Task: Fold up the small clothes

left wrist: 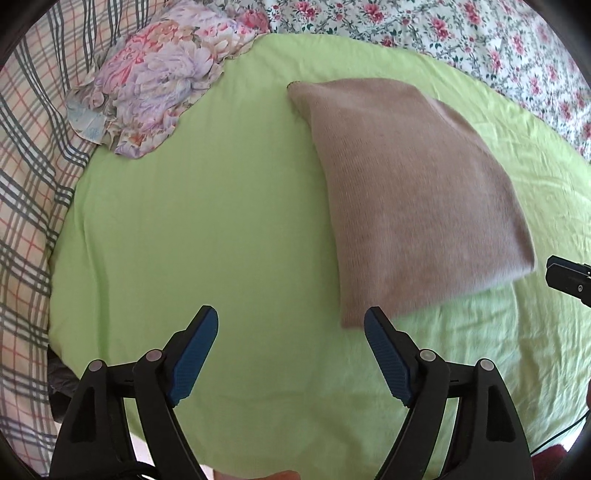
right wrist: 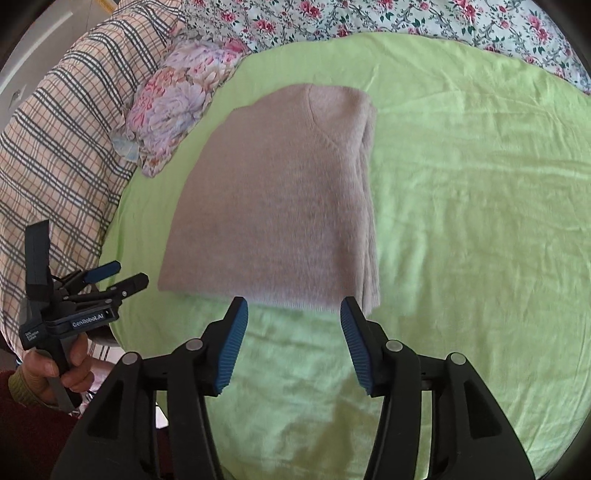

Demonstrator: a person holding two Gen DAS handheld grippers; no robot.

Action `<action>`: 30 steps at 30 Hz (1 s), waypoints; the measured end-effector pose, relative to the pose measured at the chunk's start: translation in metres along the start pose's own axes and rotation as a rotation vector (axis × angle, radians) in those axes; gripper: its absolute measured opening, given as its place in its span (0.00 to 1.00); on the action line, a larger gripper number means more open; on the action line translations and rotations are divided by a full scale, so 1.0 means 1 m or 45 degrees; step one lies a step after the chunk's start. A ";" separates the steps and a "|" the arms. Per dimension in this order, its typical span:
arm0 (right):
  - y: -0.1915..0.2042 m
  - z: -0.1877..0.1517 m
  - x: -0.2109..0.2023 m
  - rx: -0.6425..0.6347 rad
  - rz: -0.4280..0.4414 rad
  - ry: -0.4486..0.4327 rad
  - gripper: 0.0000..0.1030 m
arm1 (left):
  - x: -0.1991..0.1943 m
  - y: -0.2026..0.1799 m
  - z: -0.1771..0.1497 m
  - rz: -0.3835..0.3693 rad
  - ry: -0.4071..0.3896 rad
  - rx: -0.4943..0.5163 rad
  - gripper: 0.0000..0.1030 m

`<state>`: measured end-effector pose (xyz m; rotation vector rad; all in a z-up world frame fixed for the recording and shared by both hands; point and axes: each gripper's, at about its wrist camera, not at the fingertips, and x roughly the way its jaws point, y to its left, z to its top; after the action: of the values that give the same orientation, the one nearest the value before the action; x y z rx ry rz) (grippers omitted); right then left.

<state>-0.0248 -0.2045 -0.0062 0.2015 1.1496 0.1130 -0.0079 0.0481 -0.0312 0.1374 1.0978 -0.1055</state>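
A folded beige knit sweater [left wrist: 413, 192] [right wrist: 280, 199] lies flat on the lime green sheet [left wrist: 207, 221] [right wrist: 461, 221]. My left gripper [left wrist: 291, 317] is open and empty above bare sheet, with the sweater's near left corner just beyond its right finger. My right gripper [right wrist: 294, 304] is open too, its blue pads [right wrist: 232, 343] apart and short of the sweater's near edge, and nothing is held. In the right wrist view the left gripper [right wrist: 127, 275] shows at the left, held by a hand [right wrist: 44, 369]. One finger of the right gripper [left wrist: 565, 277] pokes in at the right edge.
A folded floral garment [left wrist: 155, 81] [right wrist: 177, 103] sits at the sheet's far left edge. A plaid blanket [left wrist: 26, 166] [right wrist: 62, 140] bulges along the left. A rose-print bedspread [left wrist: 480, 37] [right wrist: 369, 18] runs behind the sheet.
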 end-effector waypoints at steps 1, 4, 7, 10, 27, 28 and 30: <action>0.000 -0.003 0.002 -0.002 0.003 0.012 0.52 | -0.001 -0.002 -0.002 0.003 -0.002 0.010 0.80; 0.002 -0.008 0.006 -0.016 -0.003 0.028 0.53 | -0.002 -0.004 -0.001 -0.003 0.001 0.021 0.80; 0.008 -0.010 0.009 -0.032 -0.003 0.037 0.56 | -0.003 -0.012 -0.002 0.009 0.004 0.061 0.80; 0.014 -0.013 0.009 -0.042 -0.011 0.030 0.60 | -0.005 -0.017 -0.003 0.013 0.003 0.085 0.80; 0.030 0.000 0.012 -0.112 -0.098 0.011 0.72 | 0.000 -0.022 0.019 0.002 -0.002 0.138 0.82; 0.031 0.001 0.013 -0.115 -0.099 0.014 0.72 | 0.000 -0.021 0.021 -0.002 -0.002 0.133 0.82; 0.032 0.004 0.015 -0.118 -0.097 0.019 0.72 | 0.001 -0.019 0.025 -0.009 -0.004 0.123 0.82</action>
<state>-0.0148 -0.1704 -0.0113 0.0747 1.1626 0.1007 0.0116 0.0250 -0.0221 0.2200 1.0907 -0.1651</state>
